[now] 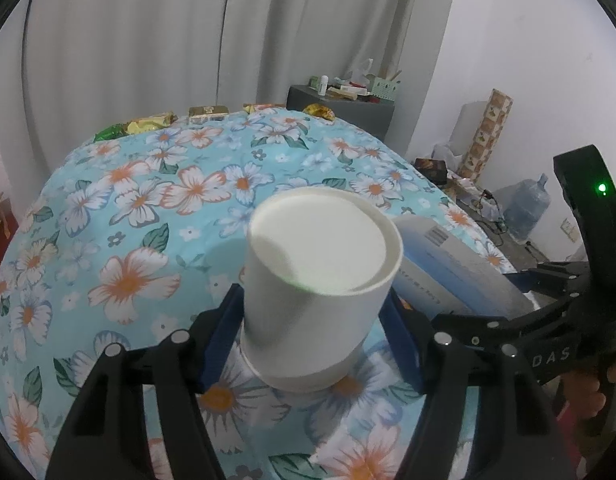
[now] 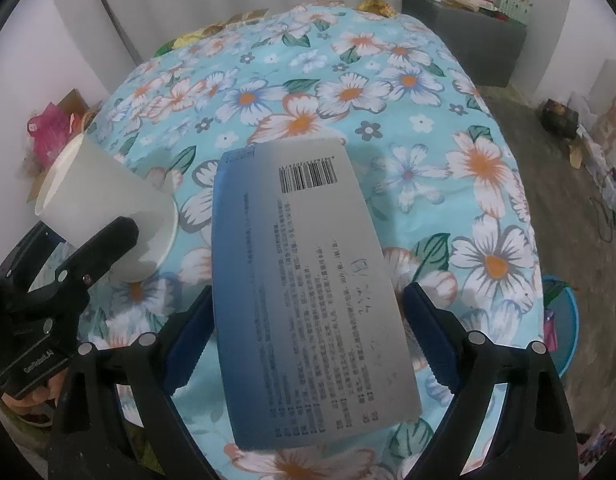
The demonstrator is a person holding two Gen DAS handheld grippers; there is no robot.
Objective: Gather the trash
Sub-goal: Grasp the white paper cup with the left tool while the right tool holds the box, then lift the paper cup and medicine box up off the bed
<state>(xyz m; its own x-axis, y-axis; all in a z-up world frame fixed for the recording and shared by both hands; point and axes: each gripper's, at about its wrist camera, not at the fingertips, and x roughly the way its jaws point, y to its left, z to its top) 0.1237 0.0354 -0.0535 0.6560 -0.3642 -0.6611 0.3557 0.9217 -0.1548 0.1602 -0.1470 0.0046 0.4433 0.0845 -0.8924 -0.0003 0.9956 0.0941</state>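
A white paper cup (image 1: pixel 316 280) stands upside down on the floral cloth (image 1: pixel 147 220). My left gripper (image 1: pixel 316 294) is shut on it, a blue pad against each side of its wall. In the right wrist view the cup (image 2: pixel 103 204) leans at the left with a left finger (image 2: pixel 107 240) in front of it. A blue-and-white carton (image 2: pixel 303 280) with a barcode lies between the jaws of my right gripper (image 2: pixel 308 288). Its left pad is against the carton and a thin strip of cloth shows at the right pad, so the gripper is open. The carton (image 1: pixel 448 264) sits just right of the cup.
Several foil snack wrappers (image 1: pixel 147 124) lie along the cloth's far edge. A grey cabinet (image 1: pixel 340 108) with clutter stands behind it. A water jug (image 1: pixel 526 208) and loose items sit on the floor at right. A blue basin (image 2: pixel 564 328) is low beside the cloth's right edge.
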